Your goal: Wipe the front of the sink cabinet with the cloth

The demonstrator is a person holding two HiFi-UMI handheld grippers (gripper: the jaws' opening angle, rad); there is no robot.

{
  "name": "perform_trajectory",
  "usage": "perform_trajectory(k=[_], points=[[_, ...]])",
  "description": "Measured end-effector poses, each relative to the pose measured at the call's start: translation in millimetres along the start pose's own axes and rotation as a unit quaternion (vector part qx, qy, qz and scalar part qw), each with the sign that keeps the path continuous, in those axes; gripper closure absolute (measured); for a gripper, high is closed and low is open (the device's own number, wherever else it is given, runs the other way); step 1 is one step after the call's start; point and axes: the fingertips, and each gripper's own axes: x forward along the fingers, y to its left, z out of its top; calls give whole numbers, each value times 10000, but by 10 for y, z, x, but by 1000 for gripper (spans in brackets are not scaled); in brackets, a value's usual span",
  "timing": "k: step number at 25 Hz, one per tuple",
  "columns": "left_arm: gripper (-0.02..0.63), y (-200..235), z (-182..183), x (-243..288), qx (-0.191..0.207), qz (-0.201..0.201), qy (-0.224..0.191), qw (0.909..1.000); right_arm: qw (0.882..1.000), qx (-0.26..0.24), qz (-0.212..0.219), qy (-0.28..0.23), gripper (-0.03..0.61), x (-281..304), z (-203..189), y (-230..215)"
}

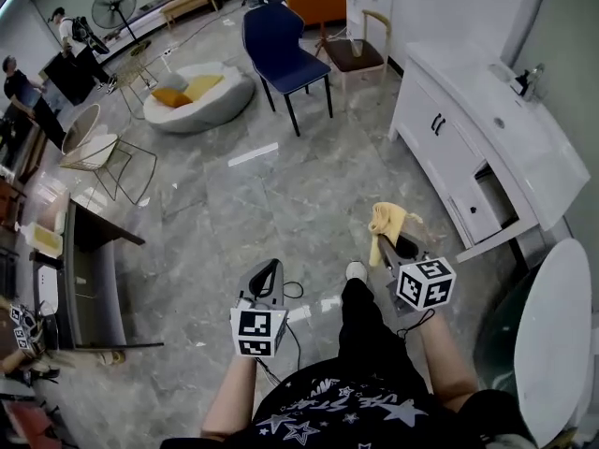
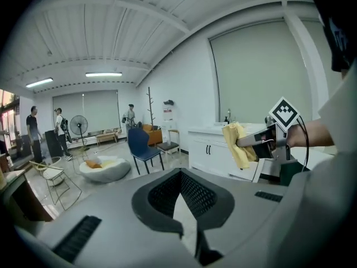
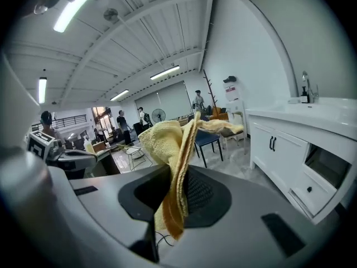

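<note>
The white sink cabinet stands along the wall at the right, with a faucet on its top and one lower drawer pulled open. A yellow cloth hangs from my right gripper, which is shut on it and is held in the air, a little way off the cabinet front. In the right gripper view the cloth drapes over the right gripper, and the cabinet lies to the right. My left gripper hangs over the floor, shut and holding nothing. The left gripper view shows the left gripper, the cloth and the cabinet.
A blue chair and a white chair with a brown seat stand beyond the cabinet's far end. A round grey cushion, a wire chair and a dark desk sit to the left. People stand at the far left.
</note>
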Motion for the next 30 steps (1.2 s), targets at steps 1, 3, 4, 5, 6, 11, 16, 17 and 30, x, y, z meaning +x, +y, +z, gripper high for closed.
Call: perform_trajectory(k=[1, 3, 4, 5, 6, 11, 16, 17, 30], points=[[600, 32, 89, 247, -28, -30, -3, 10000, 10000, 28, 35, 29, 499, 190, 106, -159], [600, 78, 299, 741, -120, -146, -44, 9998, 9999, 34, 87, 103, 499, 552, 327, -490], [600, 100, 419, 980, -151, -206, -94, 9996, 9998, 28, 102, 148, 499, 725, 437, -658], [600, 127, 547, 1215, -160, -252, -157, 9994, 9998, 25, 107, 191, 499, 893, 550, -829], [600, 158, 678, 1445, -150, -272, -220, 9993, 9997, 29, 102, 227, 499, 1055, 668, -1003], [600, 343, 1198, 2485, -114, -197, -233, 9995, 9996, 123, 43, 266, 499, 1736, 1300, -1761], [600, 422, 1617, 3282, -107, -287, -192, 9993, 9995, 254, -68, 160, 499, 2143, 1796, -2321], [600, 406, 1696, 3422, -77, -338, -198, 9992, 9994, 287, -109, 135, 499, 2191, 1858, -2429], [600, 430, 2287, 4918, 218, -1551, -152, 9875, 9872, 923, -1289, -159, 499, 2406, 2143, -3287]])
